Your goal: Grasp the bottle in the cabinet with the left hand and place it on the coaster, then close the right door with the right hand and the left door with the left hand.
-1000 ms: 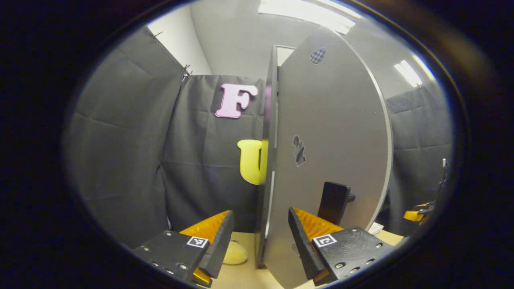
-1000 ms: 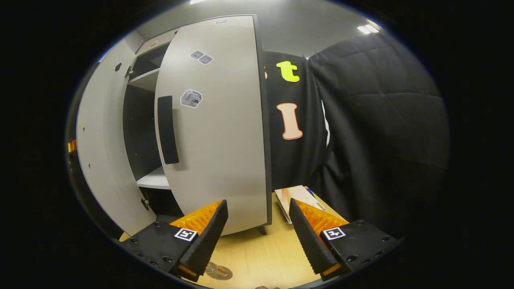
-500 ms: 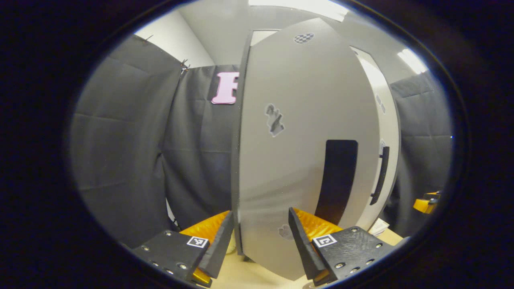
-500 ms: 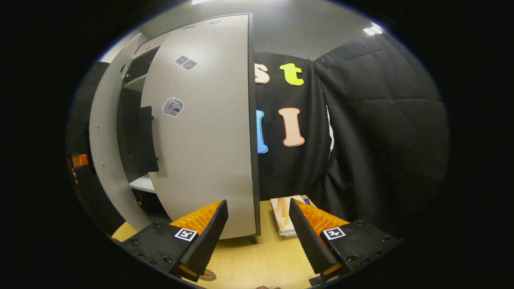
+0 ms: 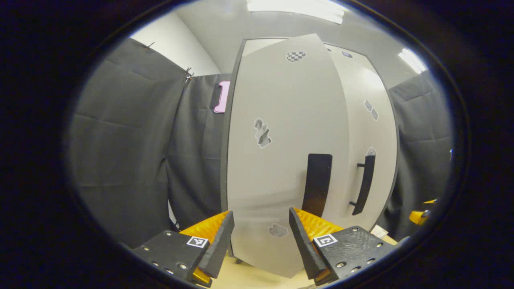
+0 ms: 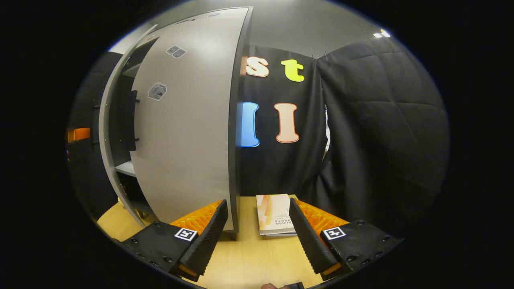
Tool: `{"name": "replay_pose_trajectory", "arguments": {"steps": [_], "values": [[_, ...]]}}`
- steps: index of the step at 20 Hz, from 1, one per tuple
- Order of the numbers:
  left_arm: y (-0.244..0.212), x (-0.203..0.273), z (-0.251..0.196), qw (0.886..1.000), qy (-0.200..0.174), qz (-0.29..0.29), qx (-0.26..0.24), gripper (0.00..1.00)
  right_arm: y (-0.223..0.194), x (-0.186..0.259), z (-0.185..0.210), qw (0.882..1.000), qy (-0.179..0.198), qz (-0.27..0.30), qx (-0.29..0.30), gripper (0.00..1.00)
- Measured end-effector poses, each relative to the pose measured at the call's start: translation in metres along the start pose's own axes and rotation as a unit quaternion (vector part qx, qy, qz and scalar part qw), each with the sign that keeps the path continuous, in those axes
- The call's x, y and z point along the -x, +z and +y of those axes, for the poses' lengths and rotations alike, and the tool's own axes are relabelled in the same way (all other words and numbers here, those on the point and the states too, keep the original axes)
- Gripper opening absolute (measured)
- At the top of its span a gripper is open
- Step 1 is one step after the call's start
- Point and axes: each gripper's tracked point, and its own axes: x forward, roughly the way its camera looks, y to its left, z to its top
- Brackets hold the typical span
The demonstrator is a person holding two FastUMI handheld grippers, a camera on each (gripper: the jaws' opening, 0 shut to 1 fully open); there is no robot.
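Note:
In the left gripper view the grey cabinet's left door (image 5: 281, 132) stands straight ahead, close in, with its black handle (image 5: 317, 184) just above my right-hand finger. The right door (image 5: 373, 120) and its handle (image 5: 363, 180) lie beside it, almost flush. My left gripper (image 5: 260, 218) is open, and the door's lower part shows between its fingers. In the right gripper view the right door (image 6: 188, 120) is nearly shut. A narrow dark gap with a shelf edge (image 6: 124, 168) separates it from the left door's edge (image 6: 105, 132). My right gripper (image 6: 258, 208) is open and holds nothing.
A thin booklet (image 6: 275, 214) lies on the wooden table (image 6: 257, 257) right of the cabinet, between my right gripper's fingers in its view. Black cloth walls close in behind and to both sides. The other gripper's body (image 5: 419, 214) shows at the far right.
The left door has swung from edge-on to facing my left gripper, almost shut. The right door has swung further toward the cabinet, narrowing the gap. Both grippers stayed open.

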Motion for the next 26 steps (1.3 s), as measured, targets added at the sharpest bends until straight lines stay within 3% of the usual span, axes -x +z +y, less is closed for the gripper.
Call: {"name": "replay_pose_trajectory", "arguments": {"steps": [2,3,6,7,8,9,10,12,14,15,16,17,19,20,21,24,25,26], "values": [[0.01,0.009,0.001,1.0,-0.006,-0.014,0.014,0.87,0.006,-0.007,0.005,1.0,0.011,-0.013,0.01,0.98],[0.015,0.016,0.004,1.0,-0.003,-0.024,0.009,0.72,0.01,-0.009,0.01,1.0,0.02,-0.019,0.011,0.98],[0.035,0.04,0.015,0.999,0.009,-0.045,-0.008,0.87,0.023,-0.016,0.035,0.998,0.064,-0.026,0.002,0.98],[0.041,0.05,0.015,0.999,0.005,-0.051,-0.009,0.72,0.029,-0.016,0.044,0.997,0.075,-0.029,-0.001,0.98],[0.047,0.057,0.016,0.998,-0.001,-0.056,-0.009,0.72,0.034,-0.017,0.05,0.996,0.082,-0.034,-0.002,0.98],[0.05,0.063,0.018,0.998,-0.006,-0.06,-0.008,0.87,0.039,-0.017,0.057,0.996,0.084,-0.037,-0.002,0.98],[0.055,0.068,0.021,0.998,-0.009,-0.064,-0.008,0.8,0.043,-0.016,0.062,0.996,0.082,-0.041,-0.002,0.98],[0.062,0.071,0.027,0.997,-0.015,-0.072,-0.006,0.8,0.052,-0.014,0.069,0.996,0.069,-0.051,-0.009,0.92],[0.059,0.067,0.037,0.998,-0.019,-0.067,-0.003,0.8,0.058,-0.008,0.079,0.996,0.06,-0.059,-0.03,0.98],[0.056,0.065,0.043,0.998,-0.019,-0.062,-0.002,0.87,0.061,-0.006,0.084,0.996,0.056,-0.062,-0.041,0.98],[0.052,0.065,0.049,0.998,-0.017,-0.057,0.0,0.8,0.063,-0.004,0.088,0.995,0.053,-0.064,-0.048,0.98],[0.049,0.066,0.056,0.998,-0.016,-0.055,0.002,0.8,0.065,-0.001,0.09,0.995,0.045,-0.065,-0.052,0.92],[0.045,0.068,0.065,0.998,-0.022,-0.053,0.005,0.8,0.065,0.003,0.087,0.996,0.024,-0.068,-0.05,0.98],[0.043,0.069,0.07,0.998,-0.026,-0.052,0.005,0.87,0.066,0.006,0.086,0.996,0.012,-0.07,-0.047,0.98],[0.04,0.07,0.072,0.998,-0.03,-0.05,0.007,0.8,0.067,0.007,0.085,0.996,0.004,-0.072,-0.046,0.98],[0.033,0.065,0.075,0.998,-0.049,-0.043,0.009,0.81,0.066,0.012,0.091,0.997,-0.012,-0.066,-0.049,0.98],[0.028,0.063,0.076,0.998,-0.055,-0.038,0.005,0.92,0.064,0.013,0.094,0.997,-0.017,-0.065,-0.05,0.98],[0.026,0.061,0.077,0.998,-0.06,-0.036,-0.001,0.95,0.063,0.015,0.097,0.997,-0.023,-0.062,-0.05,0.98]]}}
